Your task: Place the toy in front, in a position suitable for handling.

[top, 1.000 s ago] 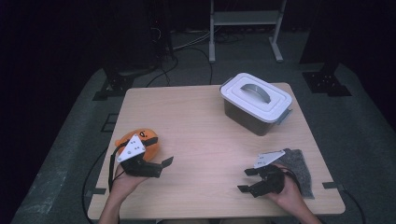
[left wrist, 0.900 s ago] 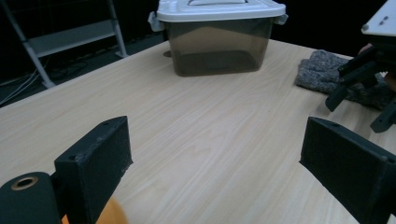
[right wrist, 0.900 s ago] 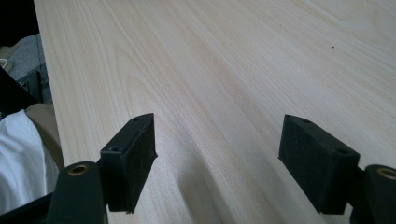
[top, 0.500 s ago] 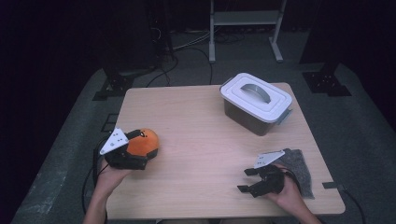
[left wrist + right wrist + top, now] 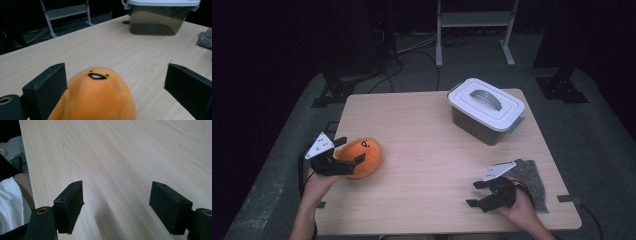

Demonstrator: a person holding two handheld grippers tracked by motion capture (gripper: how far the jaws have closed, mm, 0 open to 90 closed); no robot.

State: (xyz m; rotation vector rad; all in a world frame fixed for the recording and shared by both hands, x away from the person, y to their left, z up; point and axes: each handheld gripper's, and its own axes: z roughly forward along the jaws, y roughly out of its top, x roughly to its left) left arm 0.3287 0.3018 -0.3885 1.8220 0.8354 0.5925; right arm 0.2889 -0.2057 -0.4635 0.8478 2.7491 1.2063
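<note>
An orange plush toy (image 5: 362, 154) with a small face lies on the left part of the wooden table (image 5: 422, 135). My left gripper (image 5: 350, 150) is open and comes at it from the left, one jaw on either side of it. In the left gripper view the toy (image 5: 97, 100) sits between the wide jaws of that gripper (image 5: 116, 77), close against the left one, with a gap to the right one. My right gripper (image 5: 473, 193) rests open near the front right edge. Bare wood lies between its jaws in the right gripper view (image 5: 116, 197).
A grey box with a white handled lid (image 5: 486, 107) stands at the back right, and the left gripper view has it (image 5: 160, 17) far ahead. A grey cloth (image 5: 532, 177) lies just right of my right hand. Metal stand legs and cables are on the floor behind the table.
My left gripper swung from the near side of the toy round to its left and now has its jaws either side of it. The toy and right gripper stayed put.
</note>
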